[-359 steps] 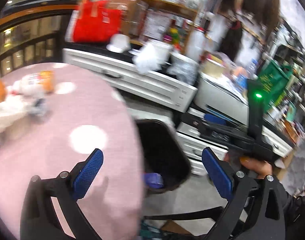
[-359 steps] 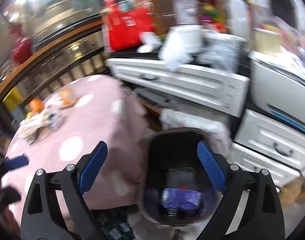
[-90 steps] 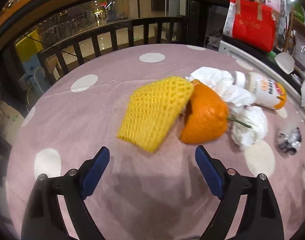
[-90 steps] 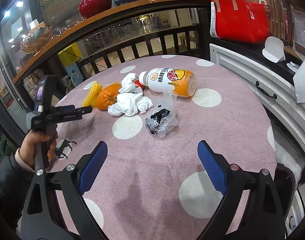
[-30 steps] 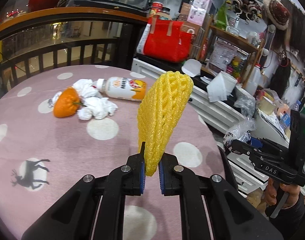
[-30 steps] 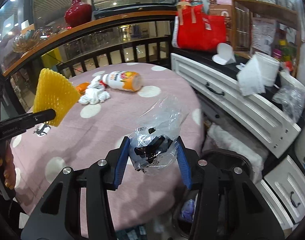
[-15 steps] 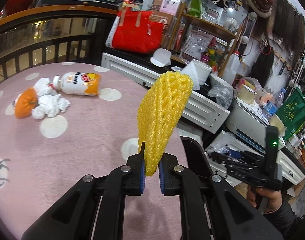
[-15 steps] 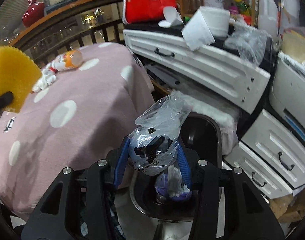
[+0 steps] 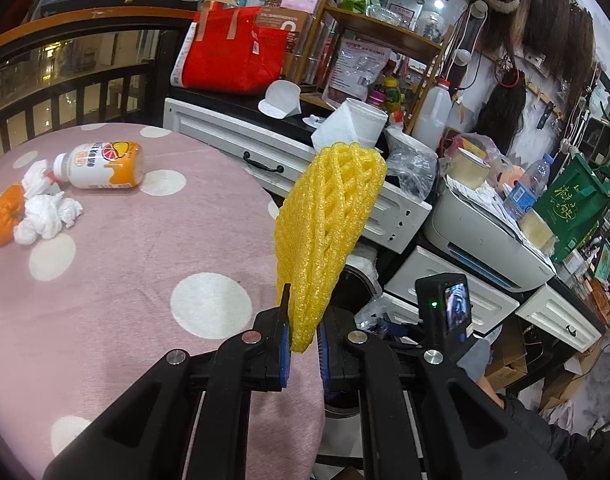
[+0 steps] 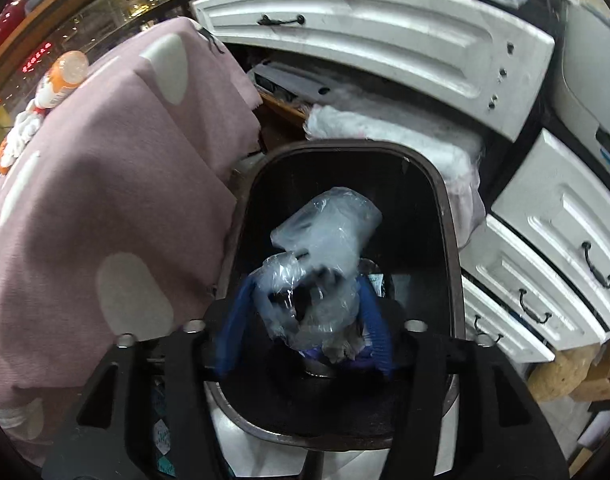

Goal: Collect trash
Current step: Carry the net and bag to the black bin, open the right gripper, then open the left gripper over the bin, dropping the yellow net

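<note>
The right gripper [image 10: 305, 316] hangs right over the bin [image 10: 445, 216], pointing steeply down into its dark mouth. Its jaws have just been opening, and the clear bag [image 10: 321, 256] sits loose between the blue pads, blurred, looking as if it is slipping free. I'd judge this the release step. To do it well, keep the gripper centred over the opening, well inside the rim, and let the jaws spread fully so the crinkly plastic doesn't cling to a pad. A light bag like that can drift or catch on the edge, so lower is safer than higher. Some purple wrapper already lies at the bottom.

The left gripper [image 9: 303, 354] is clamped narrow on the bottom tip of the yellow net [image 9: 329, 224], which stands upright above the fingers. It hovers over the edge of the table [image 9: 105, 300], with the bin partly visible just beyond and below. That piece should go in next, I'd say, once the right hand clears the opening, since both tools won't fit there comfortably.

On the pink spotted cloth remain a bottle [image 9: 99, 165], crumpled tissues [image 9: 45, 216] and an orange [image 9: 5, 220], clustered together at the far side.
</note>
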Demonstrator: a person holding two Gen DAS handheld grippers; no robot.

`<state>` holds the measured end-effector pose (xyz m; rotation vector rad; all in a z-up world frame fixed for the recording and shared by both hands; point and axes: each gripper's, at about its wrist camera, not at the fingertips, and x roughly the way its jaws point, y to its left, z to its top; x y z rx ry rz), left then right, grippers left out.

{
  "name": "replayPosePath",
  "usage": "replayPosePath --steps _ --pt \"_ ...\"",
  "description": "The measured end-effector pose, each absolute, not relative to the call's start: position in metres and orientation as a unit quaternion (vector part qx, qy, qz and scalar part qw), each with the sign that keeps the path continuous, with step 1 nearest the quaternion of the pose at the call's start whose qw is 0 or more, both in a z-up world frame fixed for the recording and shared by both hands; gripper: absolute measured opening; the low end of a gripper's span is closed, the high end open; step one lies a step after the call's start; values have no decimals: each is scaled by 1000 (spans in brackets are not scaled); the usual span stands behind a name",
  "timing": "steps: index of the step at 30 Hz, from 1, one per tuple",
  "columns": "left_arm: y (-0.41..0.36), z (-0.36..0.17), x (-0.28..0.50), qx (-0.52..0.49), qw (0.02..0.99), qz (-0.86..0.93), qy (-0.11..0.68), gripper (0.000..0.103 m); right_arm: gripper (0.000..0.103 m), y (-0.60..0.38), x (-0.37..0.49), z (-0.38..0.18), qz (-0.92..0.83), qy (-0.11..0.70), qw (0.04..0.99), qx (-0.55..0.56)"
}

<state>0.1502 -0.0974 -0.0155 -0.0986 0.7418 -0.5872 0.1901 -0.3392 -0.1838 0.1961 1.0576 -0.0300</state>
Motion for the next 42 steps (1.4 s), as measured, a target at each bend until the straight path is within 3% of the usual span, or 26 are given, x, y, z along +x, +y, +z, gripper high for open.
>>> replayPosePath --steps 3,22,42 --pt "-104 -17 151 -47 886 -288 361 10 71 -341 187 -185 -18 499 860 103" --pt "-182 -50 150 -25 837 -357 413 10 76 -411 127 -93 -135 383 905 129" --pt "-254 -127 161 31 790 -366 491 13 77 -436 103 -78 -164 356 906 162"
